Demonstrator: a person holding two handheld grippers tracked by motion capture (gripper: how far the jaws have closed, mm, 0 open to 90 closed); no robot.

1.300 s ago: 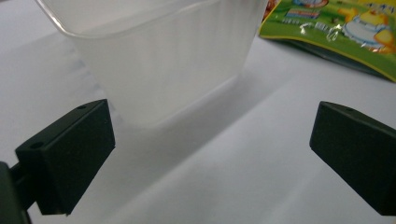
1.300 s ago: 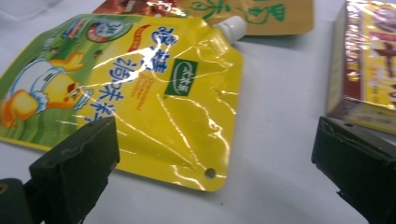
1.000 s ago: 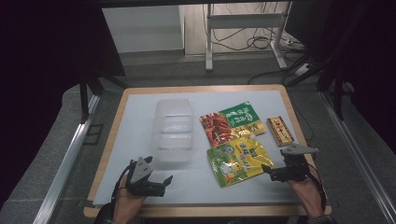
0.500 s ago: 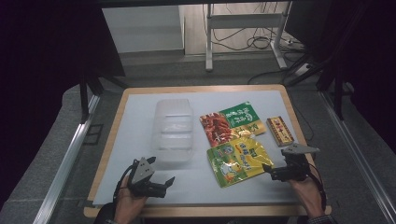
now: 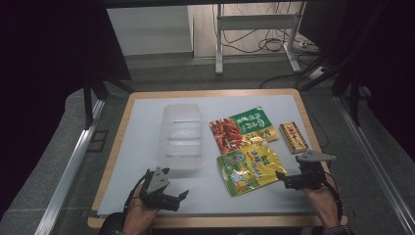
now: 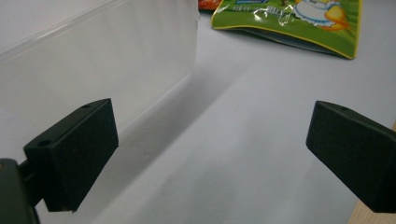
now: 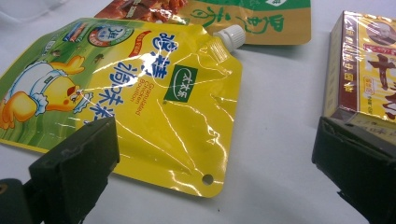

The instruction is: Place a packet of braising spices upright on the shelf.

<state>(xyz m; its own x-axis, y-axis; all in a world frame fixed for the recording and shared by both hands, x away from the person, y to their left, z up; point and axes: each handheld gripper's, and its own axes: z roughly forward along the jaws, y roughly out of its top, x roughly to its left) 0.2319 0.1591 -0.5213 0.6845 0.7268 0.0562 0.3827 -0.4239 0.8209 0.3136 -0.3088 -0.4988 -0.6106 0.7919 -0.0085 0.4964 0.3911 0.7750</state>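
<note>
Right gripper wide, empty, beside yellow pouch; left gripper wide, empty, near clear container.

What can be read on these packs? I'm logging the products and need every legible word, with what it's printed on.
"Granulated Chicken Bouillon": on the yellow spouted pouch, beside large Chinese characters that I will not transcribe.
Its round blue badge: too small to read.
Green and orange pouch: green brush characters, cut off at the frame edge.
Boxed pack: dark red characters, partly cropped.
Red pouch: print too small.
</note>
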